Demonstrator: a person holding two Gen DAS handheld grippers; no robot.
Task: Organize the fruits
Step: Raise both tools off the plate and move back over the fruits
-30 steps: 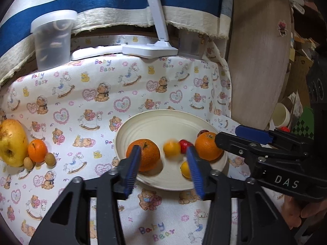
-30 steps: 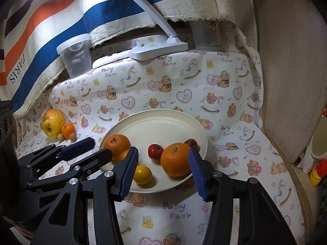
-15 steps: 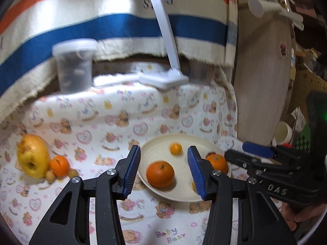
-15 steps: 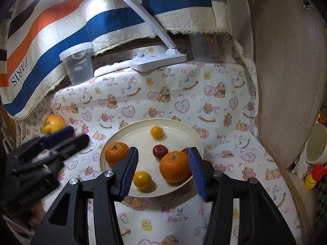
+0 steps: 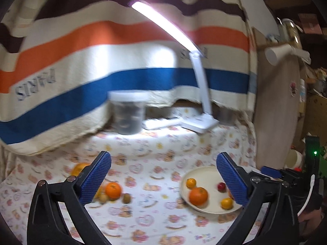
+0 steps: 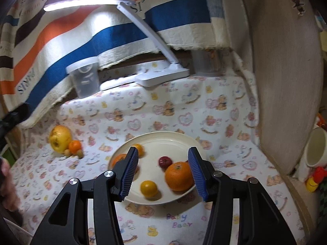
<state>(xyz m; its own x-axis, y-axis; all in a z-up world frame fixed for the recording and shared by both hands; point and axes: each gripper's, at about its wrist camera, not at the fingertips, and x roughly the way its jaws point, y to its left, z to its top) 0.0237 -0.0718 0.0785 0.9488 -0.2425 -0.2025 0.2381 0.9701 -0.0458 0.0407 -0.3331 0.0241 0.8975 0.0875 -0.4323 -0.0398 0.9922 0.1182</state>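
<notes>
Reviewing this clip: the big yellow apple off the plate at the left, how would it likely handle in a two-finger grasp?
The yellow apple looks round and smooth, so it may slip or roll. It is the largest fruit here, probably heaviest, needing wide jaws. The small orange and brown fruits sit against it and would likely be nudged.

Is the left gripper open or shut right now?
Open. In its own view the left gripper has its blue pads spread wide with nothing between them.

Table under a teddy-bear-print cloth (image 6: 184,110), bearing cream plate (image 6: 173,140) at centre, yellow apple (image 6: 60,138) at left, lamp base (image 6: 163,77) and plastic tub (image 6: 84,79) at top.
</notes>
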